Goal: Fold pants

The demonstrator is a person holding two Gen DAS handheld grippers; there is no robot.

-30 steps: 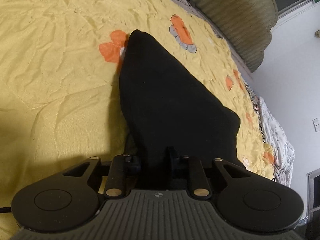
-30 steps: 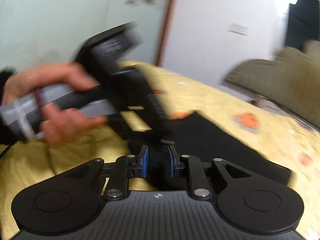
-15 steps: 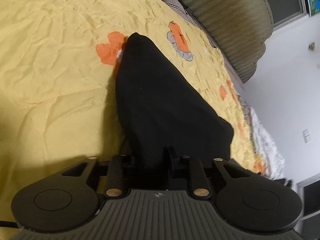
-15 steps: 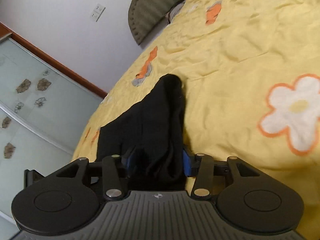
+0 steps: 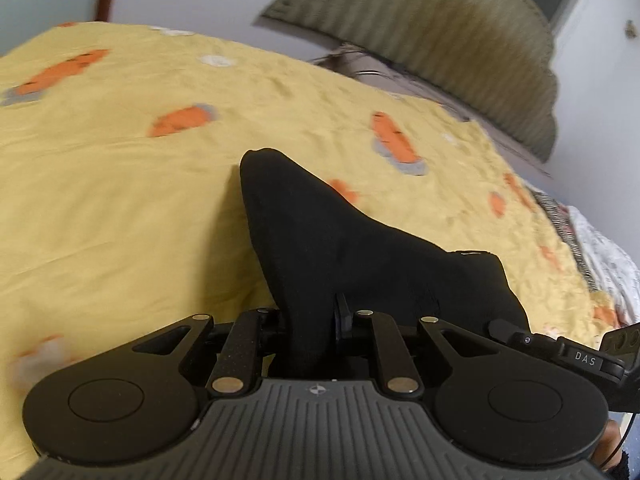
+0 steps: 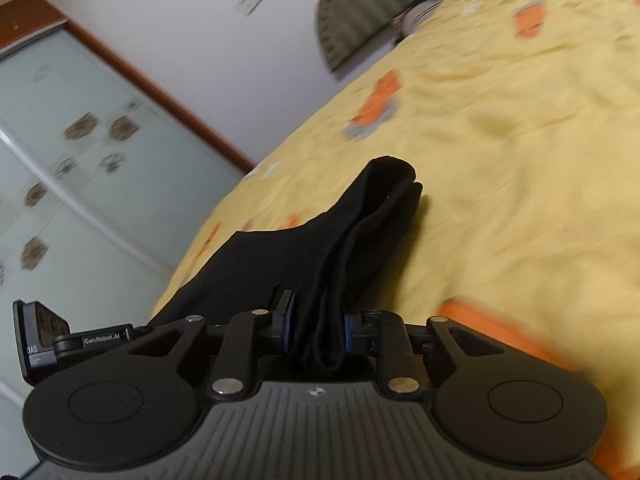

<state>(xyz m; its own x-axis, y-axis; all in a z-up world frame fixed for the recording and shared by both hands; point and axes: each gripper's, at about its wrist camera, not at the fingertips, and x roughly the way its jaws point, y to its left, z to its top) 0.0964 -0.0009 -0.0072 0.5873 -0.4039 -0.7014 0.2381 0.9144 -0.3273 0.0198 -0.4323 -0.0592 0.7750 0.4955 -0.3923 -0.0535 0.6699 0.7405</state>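
The black pants (image 5: 344,248) are folded into a thick bundle and hang from both grippers over the yellow bedspread (image 5: 120,208). My left gripper (image 5: 310,320) is shut on one end of the cloth, which hides its left finger. My right gripper (image 6: 318,326) is shut on the other end, with several black layers (image 6: 352,236) pinched between its blue pads (image 6: 285,330). The far tip of the bundle rests on or just above the bed. Each gripper's body shows at the edge of the other's view.
The bedspread (image 6: 520,184) has orange carrot and flower prints. An olive ribbed headboard (image 5: 460,52) and a pillow stand at the far end. A glass sliding wardrobe door (image 6: 72,168) with a brown frame stands beside the bed. White patterned bedding (image 5: 600,248) lies at the right edge.
Both grippers have tilted up and lifted with the pants held. More of the wall and headboard shows now. The views are blurred from motion.
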